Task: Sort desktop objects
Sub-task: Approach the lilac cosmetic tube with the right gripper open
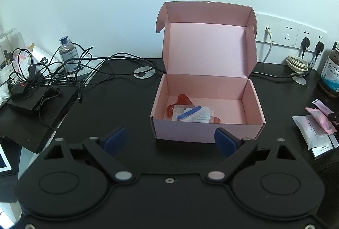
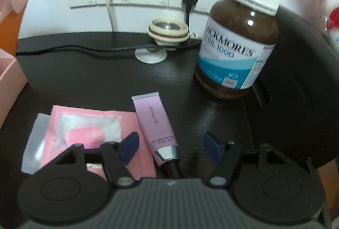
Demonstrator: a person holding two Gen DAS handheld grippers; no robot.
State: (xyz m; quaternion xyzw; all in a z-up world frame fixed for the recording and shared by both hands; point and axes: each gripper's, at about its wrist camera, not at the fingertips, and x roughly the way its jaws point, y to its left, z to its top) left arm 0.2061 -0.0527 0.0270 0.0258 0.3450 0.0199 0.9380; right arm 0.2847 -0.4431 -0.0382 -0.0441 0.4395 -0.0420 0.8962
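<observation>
Left gripper (image 1: 169, 140) fingers stood open before the pink box (image 1: 208, 129); right gripper (image 2: 170, 145) fingers open, straddling the lilac tube (image 2: 156, 127), not touching.

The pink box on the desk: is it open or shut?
Open. The pink box has its lid standing upright against the wall, and a blue stick and packets lie visible inside.

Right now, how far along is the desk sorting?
Done: a blue stick, clear packet and an orange piece lie in the pink box. In hand: nothing gripped; the right gripper has open jaws around the lilac tube. Left: that tube, the pink sachets, the bottle. The left gripper is empty.
</observation>
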